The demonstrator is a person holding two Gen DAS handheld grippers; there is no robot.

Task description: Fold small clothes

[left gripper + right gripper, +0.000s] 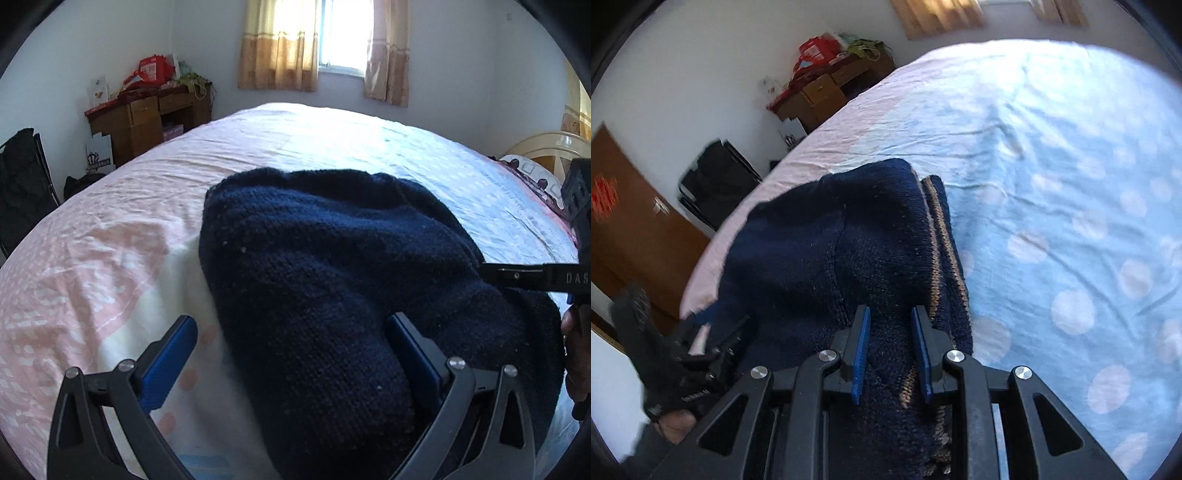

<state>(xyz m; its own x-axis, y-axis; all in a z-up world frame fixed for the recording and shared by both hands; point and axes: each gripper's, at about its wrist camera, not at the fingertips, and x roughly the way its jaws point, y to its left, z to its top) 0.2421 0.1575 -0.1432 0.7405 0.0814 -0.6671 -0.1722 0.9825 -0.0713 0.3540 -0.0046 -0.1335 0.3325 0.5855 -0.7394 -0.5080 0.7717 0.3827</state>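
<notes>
1. The left gripper (291, 325) is nearest in its own view, its blue-padded fingers (170, 362) spread wide apart. The right-hand finger lies over the navy knit sweater (325, 277) and the left-hand finger stands over the bedsheet (110, 240); nothing is clamped between them.
2. The right gripper (890, 350) has its fingers (860, 354) drawn partly together, with a fold of the sweater (820, 258) lying in the gap. Whether the pads actually pinch the cloth cannot be told.
3. The sweater sits bunched on the near part of the bed, more to the right in the left wrist view. In the right wrist view its tan-striped hem (942, 251) shows along its right side.
4. At the right edge of the left wrist view, a black part of the right gripper (535, 277) reaches in and touches the sweater's edge.
5. The sheet is pink on the left and pale blue with light dots on the right (1071, 221).
6. Far left stands a wooden desk (147, 118) piled with red bags.
7. On the far wall, a bright window with beige curtains (277, 48).
</notes>
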